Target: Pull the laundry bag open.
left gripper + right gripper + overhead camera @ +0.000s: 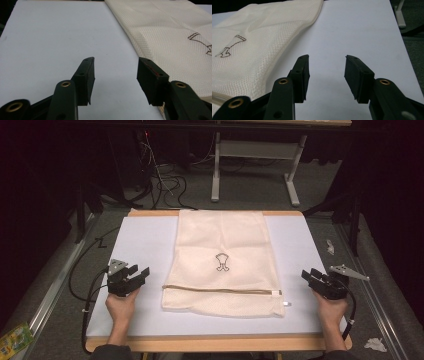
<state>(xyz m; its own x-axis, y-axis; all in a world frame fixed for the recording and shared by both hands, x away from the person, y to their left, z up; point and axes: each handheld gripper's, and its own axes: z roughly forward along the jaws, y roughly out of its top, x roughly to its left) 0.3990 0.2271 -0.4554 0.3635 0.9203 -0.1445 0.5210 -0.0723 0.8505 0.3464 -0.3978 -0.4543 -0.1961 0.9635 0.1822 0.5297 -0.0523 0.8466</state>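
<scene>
Two tongs flank the mesh laundry bag (224, 265) on the table (145, 240): my left gripper (139, 274) just beside its left edge, my right gripper (309, 276) off its right edge, both spread, gripping nothing.

Dim all round the white table top (145, 245), nearly black at the left and right borders of the high view, with the brightest patch on that top and on the cream mesh bag (222, 262) lying in its middle (soft, even light from above, no hard glare). Faint, short shadows only, close under the bag's near edge and beneath each black jaw in the two gripper views. Slightly soft and grainy throughout, sharpest on the mesh weave beside the jaws, blurred at the nearest jaw arms along the bottom border and toward the table top's far edge.
</scene>
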